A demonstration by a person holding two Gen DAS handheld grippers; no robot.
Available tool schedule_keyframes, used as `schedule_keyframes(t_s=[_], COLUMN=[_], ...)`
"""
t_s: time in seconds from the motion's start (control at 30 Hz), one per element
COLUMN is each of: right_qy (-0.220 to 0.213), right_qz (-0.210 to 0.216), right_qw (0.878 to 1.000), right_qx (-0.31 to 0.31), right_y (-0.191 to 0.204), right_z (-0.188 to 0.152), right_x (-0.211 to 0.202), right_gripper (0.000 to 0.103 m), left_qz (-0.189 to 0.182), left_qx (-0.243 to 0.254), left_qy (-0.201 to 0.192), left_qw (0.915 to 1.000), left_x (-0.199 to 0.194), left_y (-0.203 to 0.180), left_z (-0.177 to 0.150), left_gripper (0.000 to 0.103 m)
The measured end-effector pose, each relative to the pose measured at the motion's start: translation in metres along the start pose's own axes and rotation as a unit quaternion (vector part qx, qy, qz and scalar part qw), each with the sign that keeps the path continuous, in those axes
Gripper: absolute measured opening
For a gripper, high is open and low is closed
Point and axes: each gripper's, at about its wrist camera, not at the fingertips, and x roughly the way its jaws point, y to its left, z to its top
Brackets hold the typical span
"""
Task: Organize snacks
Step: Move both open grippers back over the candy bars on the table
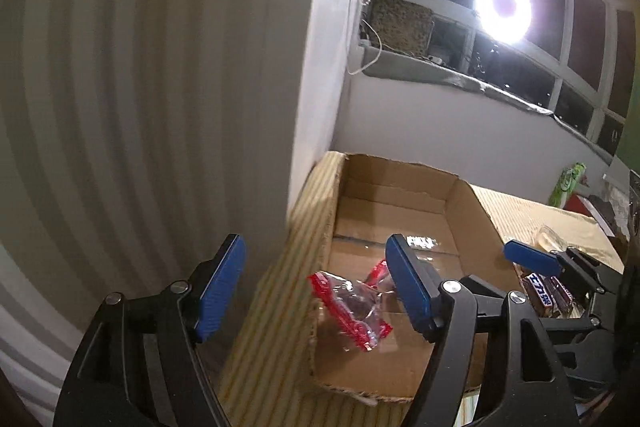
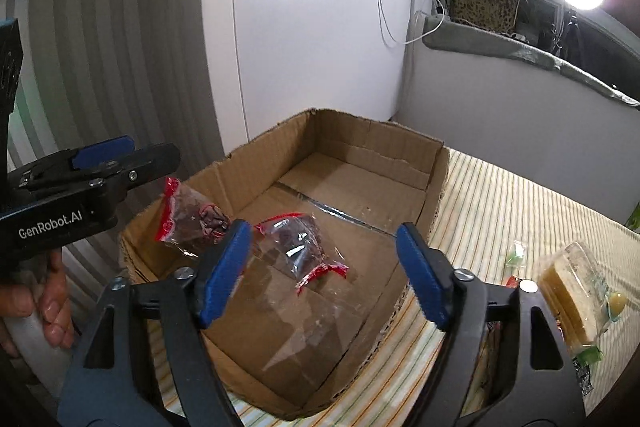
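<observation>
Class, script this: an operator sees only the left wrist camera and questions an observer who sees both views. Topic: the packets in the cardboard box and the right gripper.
Operator: How many red-edged packets are in the box? I make out one clearly.
Observer: Two. The first packet is by the left wall of the cardboard box, and the second packet is nearer the middle.
Operator: Is the right gripper holding anything?
Observer: No. The right gripper is open, its pads clear of the second packet.
Operator: What's that clear thing right of the box?
Observer: A clear tub with something tan inside, on the striped cloth.
</observation>
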Motion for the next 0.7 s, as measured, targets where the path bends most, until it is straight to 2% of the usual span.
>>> schedule_keyframes(t_s=[0.2, 0.4, 0.57, 0.7], right_qy=[-0.004, -0.008, -0.018, -0.025], right_qz=[0.002, 0.006, 0.002, -0.016], right_qw=[1.000, 1.000, 1.000, 0.999], right_qx=[-0.007, -0.007, 0.007, 0.029], right_y=[0.011, 0.017, 0.004, -0.024], right_z=[0.004, 0.004, 0.000, -0.013], right_x=[-0.007, -0.013, -0.026, -0.050], right_gripper=[0.084, 0.084, 0.084, 0.084], left_qz=[0.007, 0.013, 0.019, 0.013], left_qx=[-0.006, -0.008, -0.004, 0.015], left_qy=[-0.009, -0.008, -0.010, -0.009], left_qw=[0.9999, 0.9998, 0.9998, 0.9998], left_x=[-0.021, -0.020, -0.022, -0.021], left_y=[0.009, 0.010, 0.002, -0.024], left_z=[-0.005, -0.009, -0.007, -0.006], left_gripper=[0.075, 0.076, 0.076, 0.076])
